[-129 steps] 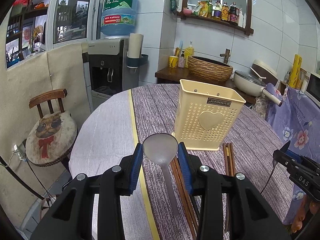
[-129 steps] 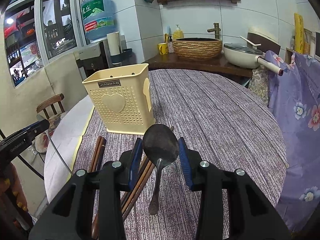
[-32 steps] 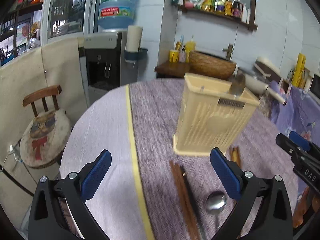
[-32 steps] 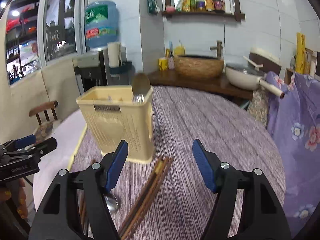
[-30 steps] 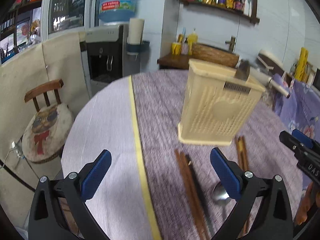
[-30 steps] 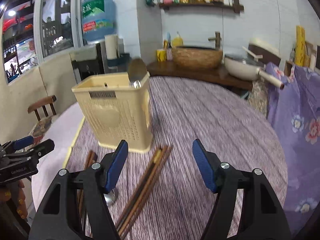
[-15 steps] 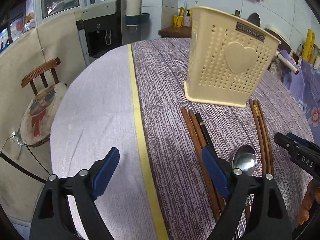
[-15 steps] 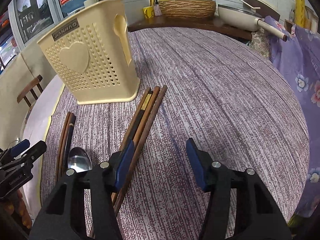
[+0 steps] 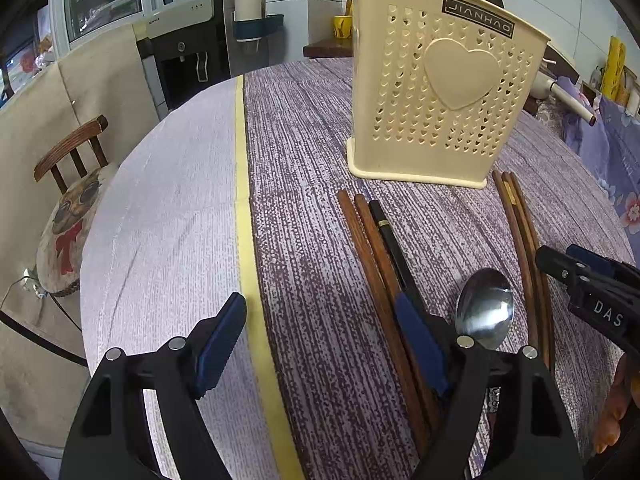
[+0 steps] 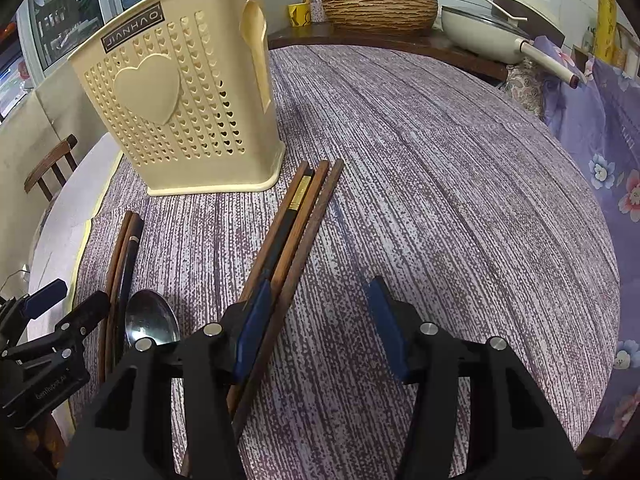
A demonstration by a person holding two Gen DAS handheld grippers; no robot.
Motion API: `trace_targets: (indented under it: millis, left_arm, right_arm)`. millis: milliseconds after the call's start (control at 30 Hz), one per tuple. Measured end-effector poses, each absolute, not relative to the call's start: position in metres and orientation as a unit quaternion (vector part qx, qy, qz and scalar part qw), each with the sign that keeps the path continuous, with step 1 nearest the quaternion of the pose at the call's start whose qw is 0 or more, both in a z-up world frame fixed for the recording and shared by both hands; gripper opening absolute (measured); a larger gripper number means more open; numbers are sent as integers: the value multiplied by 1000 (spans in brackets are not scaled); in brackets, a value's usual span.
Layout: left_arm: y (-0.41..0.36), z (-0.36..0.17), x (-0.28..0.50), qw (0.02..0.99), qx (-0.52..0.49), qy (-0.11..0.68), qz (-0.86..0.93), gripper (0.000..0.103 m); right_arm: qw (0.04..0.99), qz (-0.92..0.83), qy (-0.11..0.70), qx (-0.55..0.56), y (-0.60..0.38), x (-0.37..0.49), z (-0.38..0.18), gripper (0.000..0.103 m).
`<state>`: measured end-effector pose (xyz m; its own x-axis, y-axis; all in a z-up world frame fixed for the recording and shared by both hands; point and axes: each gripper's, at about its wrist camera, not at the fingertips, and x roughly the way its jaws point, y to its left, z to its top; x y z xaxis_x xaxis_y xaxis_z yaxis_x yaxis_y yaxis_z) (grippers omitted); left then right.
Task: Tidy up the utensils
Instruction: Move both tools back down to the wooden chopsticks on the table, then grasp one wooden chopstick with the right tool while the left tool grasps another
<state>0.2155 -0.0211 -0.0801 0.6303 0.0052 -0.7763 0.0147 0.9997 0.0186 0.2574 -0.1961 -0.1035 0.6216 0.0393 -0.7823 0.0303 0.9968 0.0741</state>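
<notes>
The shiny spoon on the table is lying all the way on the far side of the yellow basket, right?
Not quite. The spoon is on the table, but on the near side of the yellow basket, lying between the two bunches of chopsticks. The left wrist view shows it best.

Even, fairly bright indoor light fills both sharp views, with only soft shadows on the table (image 9: 304,216). Glare flares on the spoon (image 9: 485,307) bowl. Fisheye bending curves straight lines, and the corners go black.

Left gripper (image 9: 320,336) fingers apart, right gripper (image 10: 320,320) likewise
</notes>
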Motion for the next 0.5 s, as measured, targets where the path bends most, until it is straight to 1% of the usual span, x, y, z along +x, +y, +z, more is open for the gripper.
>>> trace_targets:
  millis: [133, 233, 367, 400, 500]
  left_arm:
    - [-14, -80, 214, 903, 8, 429, -1, 78]
    - [-5, -78, 214, 903, 8, 430, 22, 75]
    - [3, -76, 216, 901, -16, 433, 24, 75]
    - [3, -74, 216, 902, -22, 430, 22, 75]
    - [-4, -70, 217, 906, -20, 423, 13, 75]
  right_arm:
    - [899, -8, 437, 39, -205, 258, -104, 52]
    - [899, -18, 435, 42, -213, 257, -102, 52]
    - [898, -11, 437, 60, -219, 257, -99, 52]
    - [897, -11, 437, 59, -218, 258, -98, 51]
    - [895, -14, 443, 58, -216, 265, -99, 45]
